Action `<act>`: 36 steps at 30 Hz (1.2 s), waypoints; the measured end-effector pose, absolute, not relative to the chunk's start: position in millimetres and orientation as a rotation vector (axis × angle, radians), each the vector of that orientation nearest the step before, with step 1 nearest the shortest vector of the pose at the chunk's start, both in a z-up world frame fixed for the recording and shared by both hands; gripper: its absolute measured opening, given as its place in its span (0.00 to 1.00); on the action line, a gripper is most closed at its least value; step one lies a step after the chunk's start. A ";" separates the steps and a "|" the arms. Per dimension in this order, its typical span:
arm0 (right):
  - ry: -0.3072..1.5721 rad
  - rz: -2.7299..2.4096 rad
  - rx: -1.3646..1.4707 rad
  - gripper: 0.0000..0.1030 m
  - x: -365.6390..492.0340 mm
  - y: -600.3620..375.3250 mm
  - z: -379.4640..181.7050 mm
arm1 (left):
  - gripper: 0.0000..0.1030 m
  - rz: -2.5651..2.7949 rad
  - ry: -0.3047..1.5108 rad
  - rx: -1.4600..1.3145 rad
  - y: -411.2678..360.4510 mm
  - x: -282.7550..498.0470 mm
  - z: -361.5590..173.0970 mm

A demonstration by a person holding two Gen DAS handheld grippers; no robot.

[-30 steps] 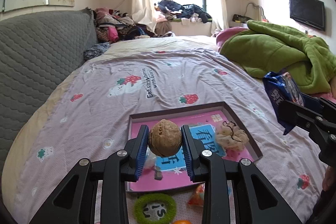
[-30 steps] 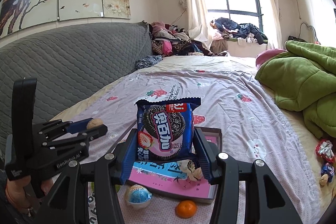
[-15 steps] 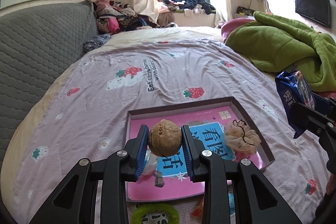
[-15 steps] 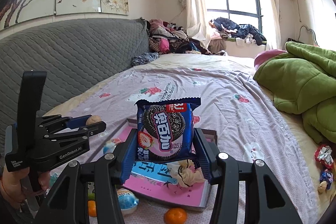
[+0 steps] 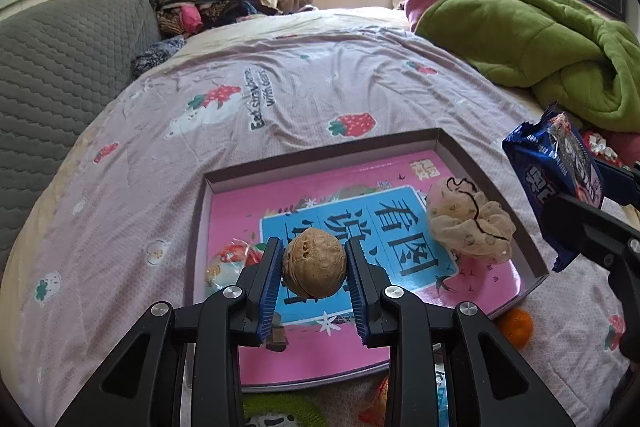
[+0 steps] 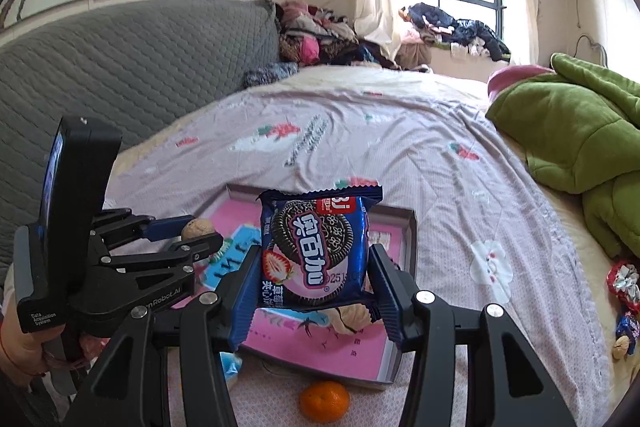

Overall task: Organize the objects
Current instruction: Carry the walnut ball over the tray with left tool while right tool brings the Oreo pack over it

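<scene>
Left wrist camera is looking down at the left gripper (image 5: 314, 269), and its two blue pads are squeezing a brown walnut (image 5: 314, 268) from both sides. The walnut is hanging in the air over a flat box tray (image 5: 496, 187) that is lying on the bed (image 5: 280, 87). Inside the tray a pink and blue picture sheet (image 5: 400, 227) is covering the bottom. A puffy cream hair scrunchie (image 5: 470, 225) is sitting in the tray near its right wall. A small candy wrapper (image 5: 230, 261) with red on it is lying in the tray on the left side. A little orange (image 5: 516, 325) is resting on the bed just beside the tray's near right corner.

Right wrist camera is showing the right gripper (image 6: 314, 281) pinching a blue cookie packet (image 6: 316, 247) between its pads. The packet is standing upright in the air, above the near part of the tray (image 6: 410, 239). The left gripper (image 6: 200, 235) is showing at the left, holding the walnut (image 6: 198, 228) over the tray. The orange (image 6: 324, 401) is lying on the bed just in front of the tray. A green blanket (image 6: 580, 131) is piling up on the right side of the bed.
</scene>
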State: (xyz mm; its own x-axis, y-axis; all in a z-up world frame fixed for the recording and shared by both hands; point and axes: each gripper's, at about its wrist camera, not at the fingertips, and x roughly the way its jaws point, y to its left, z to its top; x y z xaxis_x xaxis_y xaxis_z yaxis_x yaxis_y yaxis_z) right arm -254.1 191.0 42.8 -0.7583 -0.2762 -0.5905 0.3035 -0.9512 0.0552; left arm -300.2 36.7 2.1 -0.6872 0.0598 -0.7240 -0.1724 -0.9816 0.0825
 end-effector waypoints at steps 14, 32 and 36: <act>0.146 -2.654 1.036 0.51 -271.1 184.8 2.1 | 0.31 2.665 0.206 -1.301 40.5 -317.0 -32.0; 0.254 -2.645 1.166 0.51 -283.2 178.8 -44.6 | 0.31 2.609 0.241 -1.339 49.9 -316.3 -49.8; 0.265 -2.643 1.179 0.51 -283.8 177.5 -49.1 | 0.31 2.598 0.246 -1.345 51.6 -315.6 -53.6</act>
State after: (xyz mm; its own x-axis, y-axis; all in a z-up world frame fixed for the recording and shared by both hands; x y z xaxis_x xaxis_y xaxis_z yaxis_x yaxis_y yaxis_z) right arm -283.8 177.5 -49.1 -0.6480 -0.1388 -0.7489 0.2849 -0.9561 -0.0693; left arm -315.6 51.6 -53.6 -0.5636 0.1052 -0.8193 -0.2569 -0.9650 0.0528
